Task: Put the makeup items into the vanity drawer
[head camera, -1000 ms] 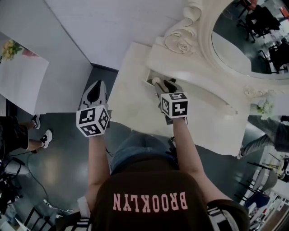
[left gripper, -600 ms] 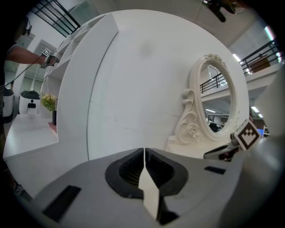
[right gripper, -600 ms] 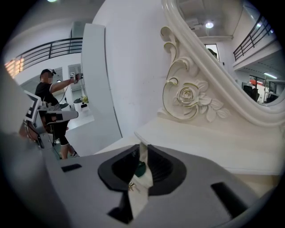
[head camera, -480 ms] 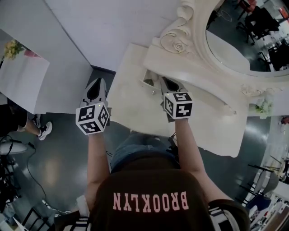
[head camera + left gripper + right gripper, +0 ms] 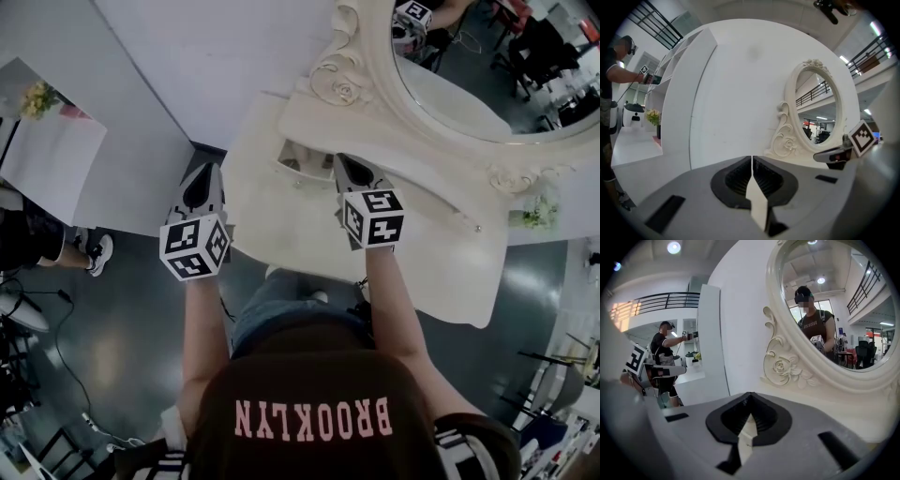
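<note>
At the right gripper's tips: the right gripper [image 5: 749, 419] has its jaws pressed together with nothing between them. Only the pale vanity [image 5: 272, 230] shows past the seam.
Just changed: a second ago these jaws stood spread, low over the open drawer [image 5: 298, 161]. Now they are together, and the gripper has risen and drawn off to the drawer's right.
Off to the left: the left gripper [image 5: 752, 171] also has its jaws together and empty. It is held beyond the tabletop's left edge, over the dark floor, and has lifted a little too.
Drawer: it stands open just ahead and to the left of the right tips, set into the raised back tier of the vanity. What lies inside is too small to make out.
Makeup items: none shows in either gripper or on the bare tabletop below the right tips. Anything delivered would be in the drawer, though no view confirms it.
Beyond the tips: the carved rose scroll [image 5: 780, 366] and the oval mirror [image 5: 834, 310], which reflects the person holding the grippers.
Farther out: a white wall panel [image 5: 726, 93] ahead of the left tips, and another person [image 5: 665, 357] well to the side.
What it means: the release over the drawer looks finished. With no item left in sight, what remains is probably shutting the drawer, or fetching anything lying out of frame.
</note>
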Action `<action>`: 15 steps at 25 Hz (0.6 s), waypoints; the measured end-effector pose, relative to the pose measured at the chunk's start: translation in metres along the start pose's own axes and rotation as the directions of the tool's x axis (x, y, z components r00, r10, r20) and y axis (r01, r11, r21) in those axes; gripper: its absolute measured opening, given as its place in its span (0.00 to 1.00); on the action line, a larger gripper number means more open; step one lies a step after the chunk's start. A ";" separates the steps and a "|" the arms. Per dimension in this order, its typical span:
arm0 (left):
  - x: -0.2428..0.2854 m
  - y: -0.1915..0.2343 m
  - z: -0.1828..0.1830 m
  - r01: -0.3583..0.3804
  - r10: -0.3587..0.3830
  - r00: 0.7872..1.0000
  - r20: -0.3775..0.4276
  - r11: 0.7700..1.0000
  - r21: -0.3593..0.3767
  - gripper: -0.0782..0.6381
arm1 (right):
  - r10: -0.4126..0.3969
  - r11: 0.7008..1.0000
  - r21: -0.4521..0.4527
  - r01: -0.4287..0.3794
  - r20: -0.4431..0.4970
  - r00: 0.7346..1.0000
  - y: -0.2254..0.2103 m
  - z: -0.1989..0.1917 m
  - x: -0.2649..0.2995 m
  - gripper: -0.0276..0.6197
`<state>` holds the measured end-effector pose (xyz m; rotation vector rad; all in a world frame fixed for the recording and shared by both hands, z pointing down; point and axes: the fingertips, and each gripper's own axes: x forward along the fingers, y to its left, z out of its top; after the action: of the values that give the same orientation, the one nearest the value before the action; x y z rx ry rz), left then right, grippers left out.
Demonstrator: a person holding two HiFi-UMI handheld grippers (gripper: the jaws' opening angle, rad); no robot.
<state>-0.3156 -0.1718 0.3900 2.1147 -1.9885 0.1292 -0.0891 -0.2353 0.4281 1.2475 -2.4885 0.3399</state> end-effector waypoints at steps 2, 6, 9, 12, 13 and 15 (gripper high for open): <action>-0.008 -0.015 0.001 0.000 0.000 1.000 0.007 1.000 0.007 0.12 | 0.007 1.000 -0.005 -0.007 0.030 1.000 -0.005 0.002 -0.016 0.04; -0.025 -0.043 0.005 -0.001 0.000 1.000 0.030 1.000 0.019 0.12 | 0.016 0.999 -0.030 -0.013 0.111 0.994 -0.012 0.009 -0.054 0.04; -0.037 -0.061 0.008 -0.005 0.004 0.999 0.052 1.000 0.027 0.12 | 0.019 0.999 -0.048 -0.012 0.158 0.987 -0.017 0.010 -0.081 0.04; -0.049 -0.081 0.010 0.001 -0.004 0.998 0.068 0.999 0.039 0.12 | 0.016 0.998 -0.065 -0.003 0.188 0.982 -0.021 0.008 -0.106 0.04; -0.052 -0.086 0.010 0.004 -0.007 0.997 0.073 0.999 0.042 0.12 | 0.013 0.998 -0.070 0.001 0.195 0.981 -0.023 0.007 -0.113 0.04; -0.056 -0.098 0.011 0.012 -0.016 0.997 0.079 0.999 0.051 0.12 | 0.002 0.997 -0.073 0.013 0.207 0.978 -0.027 0.005 -0.126 0.04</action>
<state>-0.2239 -0.1153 0.3557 2.1976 -2.0343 0.0955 0.0028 -0.1612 0.3750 1.3201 -2.6430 0.1200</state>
